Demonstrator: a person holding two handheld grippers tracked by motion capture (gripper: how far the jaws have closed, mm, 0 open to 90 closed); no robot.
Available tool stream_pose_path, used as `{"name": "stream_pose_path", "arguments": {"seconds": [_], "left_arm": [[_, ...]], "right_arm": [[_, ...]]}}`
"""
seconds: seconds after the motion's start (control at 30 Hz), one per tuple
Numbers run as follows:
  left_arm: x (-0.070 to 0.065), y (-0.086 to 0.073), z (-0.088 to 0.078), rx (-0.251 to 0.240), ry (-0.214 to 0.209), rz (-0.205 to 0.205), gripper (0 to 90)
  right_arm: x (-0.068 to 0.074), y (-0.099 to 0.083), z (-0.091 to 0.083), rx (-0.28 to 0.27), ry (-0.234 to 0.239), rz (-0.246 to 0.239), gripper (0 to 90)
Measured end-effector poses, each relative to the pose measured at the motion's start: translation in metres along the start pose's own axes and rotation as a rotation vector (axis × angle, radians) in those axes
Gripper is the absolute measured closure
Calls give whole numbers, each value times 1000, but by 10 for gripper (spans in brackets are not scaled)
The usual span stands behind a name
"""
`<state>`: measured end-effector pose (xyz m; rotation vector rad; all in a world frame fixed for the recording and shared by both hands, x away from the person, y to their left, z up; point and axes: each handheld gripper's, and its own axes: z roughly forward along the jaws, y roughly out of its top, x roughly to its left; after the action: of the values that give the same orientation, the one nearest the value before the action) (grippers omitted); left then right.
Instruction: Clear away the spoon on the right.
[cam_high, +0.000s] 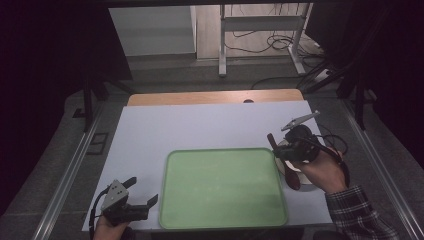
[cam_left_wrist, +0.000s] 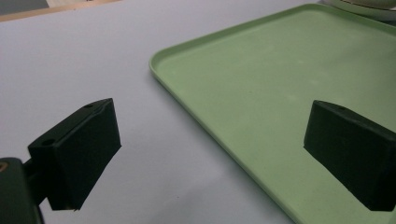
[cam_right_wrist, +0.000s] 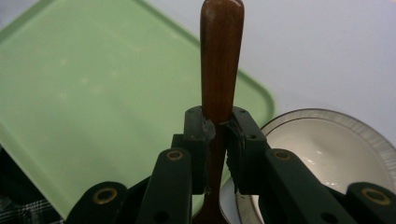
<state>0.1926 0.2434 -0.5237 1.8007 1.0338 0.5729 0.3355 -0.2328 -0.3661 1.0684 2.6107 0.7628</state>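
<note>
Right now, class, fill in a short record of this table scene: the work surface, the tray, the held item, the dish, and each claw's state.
surface: white sheet on table
tray: green, empty, centre front
held item: brown wooden spoon, handle clamped
dish: white bowl, right of tray
right claw: shut on spoon
left claw: open, over tray's left edge

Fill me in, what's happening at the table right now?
A person works with a gripper in each hand. The right gripper is shut on the handle of a brown wooden spoon, holding it just off the right edge of the green tray, above a white bowl that sits beside the tray. The left gripper waits open at the tray's near left corner with nothing between its jaws. Nothing lies on the tray yet.
</note>
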Motion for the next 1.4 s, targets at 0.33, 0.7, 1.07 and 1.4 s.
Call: {"name": "stream_pose_path", "arguments": {"seconds": [0.33, 0.7, 1.07, 1.4], "left_arm": [[0, 0, 0, -1, -2, -1, 33], [1, 0, 0, -2, -3, -6, 34], [1, 0, 1, -4, -6, -6, 33], [1, 0, 1, -5, -7, -5, 33]], "right_arm": [[22, -9, 19, 63, 43, -31, 785], [37, -17, 40, 121, 89, -42, 785], [49, -27, 72, 172, 128, -48, 784], [53, -37, 92, 171, 115, -61, 739]]}}
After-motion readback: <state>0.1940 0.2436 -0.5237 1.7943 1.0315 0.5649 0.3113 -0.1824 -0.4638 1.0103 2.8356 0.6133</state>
